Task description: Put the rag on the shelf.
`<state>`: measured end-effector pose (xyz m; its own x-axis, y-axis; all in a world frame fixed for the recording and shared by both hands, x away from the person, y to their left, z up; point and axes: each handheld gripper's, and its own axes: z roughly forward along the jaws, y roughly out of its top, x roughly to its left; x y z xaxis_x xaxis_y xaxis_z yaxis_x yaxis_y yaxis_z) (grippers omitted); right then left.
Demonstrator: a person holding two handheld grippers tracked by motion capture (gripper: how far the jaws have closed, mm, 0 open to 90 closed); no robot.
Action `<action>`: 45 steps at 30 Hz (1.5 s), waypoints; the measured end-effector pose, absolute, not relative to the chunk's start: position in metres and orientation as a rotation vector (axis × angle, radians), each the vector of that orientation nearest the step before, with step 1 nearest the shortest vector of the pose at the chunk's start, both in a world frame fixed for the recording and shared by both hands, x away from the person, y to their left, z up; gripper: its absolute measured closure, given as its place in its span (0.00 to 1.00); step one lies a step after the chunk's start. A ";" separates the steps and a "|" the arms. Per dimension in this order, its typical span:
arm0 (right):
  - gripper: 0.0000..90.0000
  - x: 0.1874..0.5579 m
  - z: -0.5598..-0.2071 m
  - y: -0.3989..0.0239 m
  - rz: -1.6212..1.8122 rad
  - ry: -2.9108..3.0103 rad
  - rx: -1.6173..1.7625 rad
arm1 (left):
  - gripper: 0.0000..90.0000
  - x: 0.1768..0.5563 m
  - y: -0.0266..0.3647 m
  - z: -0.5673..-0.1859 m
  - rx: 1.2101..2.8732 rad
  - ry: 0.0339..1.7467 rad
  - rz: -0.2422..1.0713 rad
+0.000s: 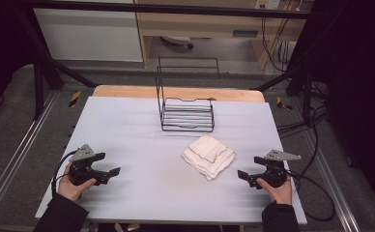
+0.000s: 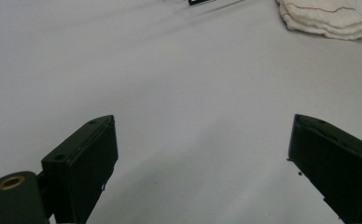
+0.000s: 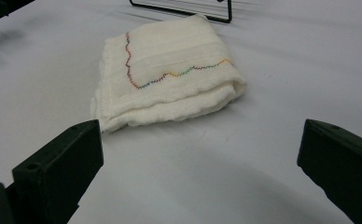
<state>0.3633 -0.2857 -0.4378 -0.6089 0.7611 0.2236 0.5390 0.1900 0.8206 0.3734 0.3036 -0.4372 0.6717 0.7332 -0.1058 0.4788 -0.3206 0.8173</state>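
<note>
On the pale grey table (image 1: 142, 130), right of centre, a folded white cloth (image 1: 209, 155) lies flat, several layers thick, with a wavy multicoloured stitch line across its top face. Just behind it, toward the far edge, stands a black wire rack (image 1: 186, 113); cloth and rack are close, contact cannot be told.

Left gripper (image 1: 109, 175): held in the person's left hand (image 1: 72, 187) near the table's left front, jaws pointing toward the table's middle. Jaws spread wide, nothing between them, bare table below. In the left gripper view the cloth shows at the upper right corner, well apart from the jaws.

Right gripper (image 1: 244, 175): held in the right hand (image 1: 278, 191) at the right front, jaws pointing left toward the cloth. Jaws spread wide, gripping nothing. In the right gripper view the cloth lies ahead of the jaws, nearer the left jaw, its near corner just beyond that jaw's tip, not touching.
</note>
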 end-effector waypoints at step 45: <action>0.44 0.373 -0.436 -0.176 1.168 2.424 1.054 | 0.10 0.371 0.301 -0.437 1.993 0.945 0.369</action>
<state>0.3725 -0.1760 -0.4365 -0.7067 0.7028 0.0817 0.5018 0.4164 0.7582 0.3706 0.3008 -0.4374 0.6670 0.7390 -0.0943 0.4794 -0.3290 0.8136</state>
